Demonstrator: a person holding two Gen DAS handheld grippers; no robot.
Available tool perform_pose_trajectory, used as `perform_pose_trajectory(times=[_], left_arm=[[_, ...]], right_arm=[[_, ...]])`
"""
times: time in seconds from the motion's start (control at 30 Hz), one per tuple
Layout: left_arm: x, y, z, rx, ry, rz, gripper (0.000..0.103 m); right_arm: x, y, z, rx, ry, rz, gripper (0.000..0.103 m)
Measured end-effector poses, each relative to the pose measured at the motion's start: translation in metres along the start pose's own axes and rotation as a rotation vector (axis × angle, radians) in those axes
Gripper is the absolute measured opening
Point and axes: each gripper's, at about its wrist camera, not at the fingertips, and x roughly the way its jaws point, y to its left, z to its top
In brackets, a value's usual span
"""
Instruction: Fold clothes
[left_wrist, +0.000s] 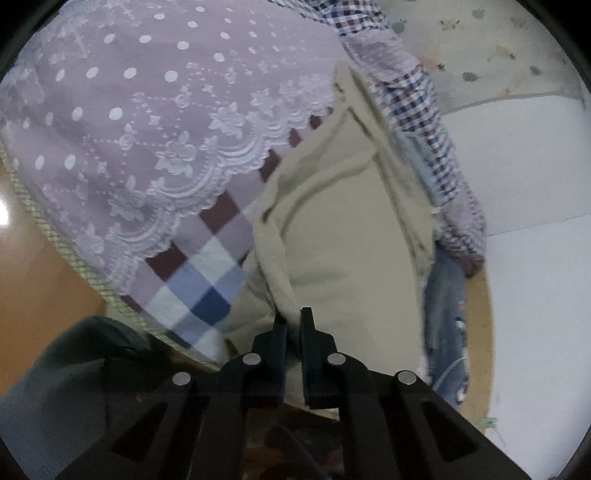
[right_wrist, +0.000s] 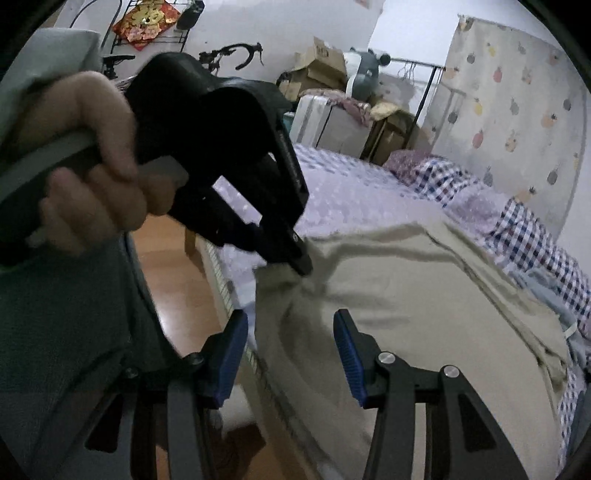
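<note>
While the beige garment (right_wrist: 424, 314) lies spread across the bed (right_wrist: 343, 195), centre-right of frame, the left gripper (left_wrist: 293, 325) pinches its bunched edge, fingers narrow. Right gripper (right_wrist: 291, 354) hovers low-centre, fingers wide, empty.

This is a lived-in home bedroom: a bed (right_wrist: 354, 192) spread with a lilac lace-edged cover (left_wrist: 155, 122) and checked bedding (right_wrist: 532, 236), stacked cardboard boxes (right_wrist: 317, 62), a clothes rail (right_wrist: 417, 66), a fruit-print curtain (right_wrist: 517, 110) and a wood floor (right_wrist: 173, 266).
</note>
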Motion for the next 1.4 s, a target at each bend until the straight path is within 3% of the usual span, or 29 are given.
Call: perform_pose_trajectory(times=[0.27, 0.33, 0.47, 0.5, 0.53, 0.57, 0.6, 0.63, 0.67, 0.93, 1.03, 1.2, 1.4], left_arm=[[-0.01, 0.009, 0.006, -0.093, -0.031, -0.176, 0.003], [-0.011, 0.013, 0.007, -0.118, -0.033, -0.212, 0.003], [-0.021, 0.021, 0.005, -0.138, -0.073, -0.18, 0.004], [-0.023, 0.023, 0.004, -0.147, -0.086, -0.165, 0.007], [-0.025, 0.024, 0.002, -0.165, -0.101, -0.148, 0.019], [-0.026, 0.025, 0.001, -0.177, -0.114, -0.138, 0.032], [-0.026, 0.023, -0.001, -0.185, -0.132, -0.131, 0.06], [-0.026, 0.022, -0.002, -0.193, -0.15, -0.124, 0.079], [-0.026, 0.022, -0.004, -0.2, -0.165, -0.119, 0.083], [-0.006, 0.016, -0.029, -0.233, -0.114, -0.14, 0.084], [0.004, 0.018, -0.039, -0.289, -0.12, -0.16, 0.084], [0.007, 0.027, -0.055, -0.383, -0.192, -0.275, 0.084], [0.036, 0.031, -0.067, -0.503, -0.166, -0.454, 0.084]], right_arm=[[0.034, 0.026, -0.005, -0.138, -0.03, -0.116, 0.052], [0.044, 0.034, -0.006, -0.184, -0.028, -0.186, 0.052], [0.064, 0.031, -0.007, -0.21, -0.001, -0.254, 0.045], [0.065, 0.026, -0.005, -0.189, 0.008, -0.235, 0.026], [0.065, 0.02, -0.004, -0.161, 0.016, -0.209, 0.0], [0.064, 0.013, -0.002, -0.123, 0.022, -0.178, 0.003], [0.063, 0.006, 0.001, -0.086, 0.028, -0.146, 0.002], [0.061, 0.0, 0.003, -0.05, 0.031, -0.114, 0.002], [0.059, -0.007, 0.006, -0.016, 0.029, -0.082, 0.002], [0.048, -0.046, 0.021, 0.261, 0.048, 0.168, 0.002], [0.047, -0.058, 0.024, 0.333, 0.048, 0.232, 0.002], [0.046, -0.068, 0.024, 0.436, 0.056, 0.289, 0.002], [0.039, -0.071, 0.023, 0.482, 0.06, 0.323, 0.002]])
